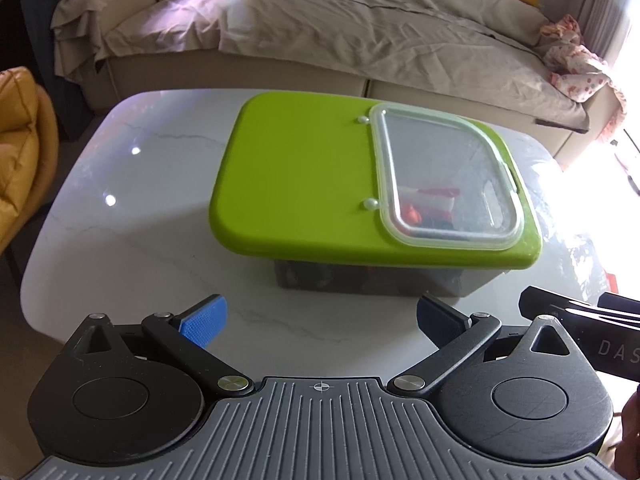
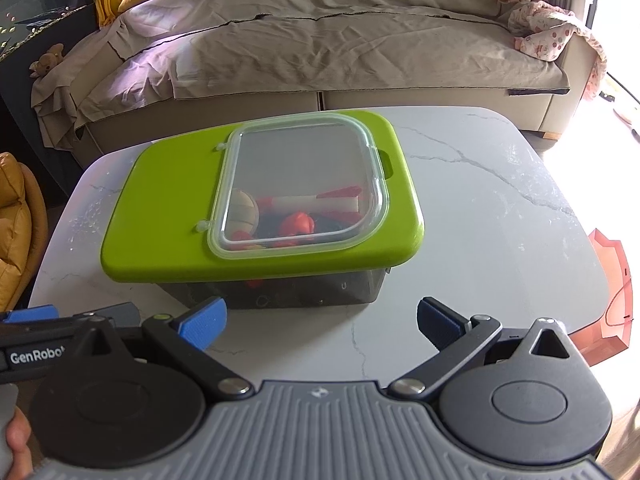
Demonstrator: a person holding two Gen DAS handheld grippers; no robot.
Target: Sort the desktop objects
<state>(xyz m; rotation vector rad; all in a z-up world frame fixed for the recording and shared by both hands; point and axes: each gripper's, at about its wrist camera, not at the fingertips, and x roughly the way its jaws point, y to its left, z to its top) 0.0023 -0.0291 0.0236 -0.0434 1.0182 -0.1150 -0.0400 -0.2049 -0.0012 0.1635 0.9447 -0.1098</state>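
Two tools level w/ table, left tool [image 1: 322, 320] & right tool [image 2: 322, 320] both spread, empty, facing green-lidded box [image 2: 260, 208].

Left tool [image 1: 320, 322] with black linkage arms, round black pivot discs, silver screws, blue ribbed pads [image 1: 205, 314], grey ribbed housing bearing a crosshair mark, right tool [image 2: 320, 322] built alike, "GenRobo" lettering on the left tool's black side

Behind your marble table [image 2: 500, 208] you see a sheet-covered sofa [image 2: 320, 52], a yellow armchair [image 1: 20, 148] left, soft toys [image 2: 48, 60]
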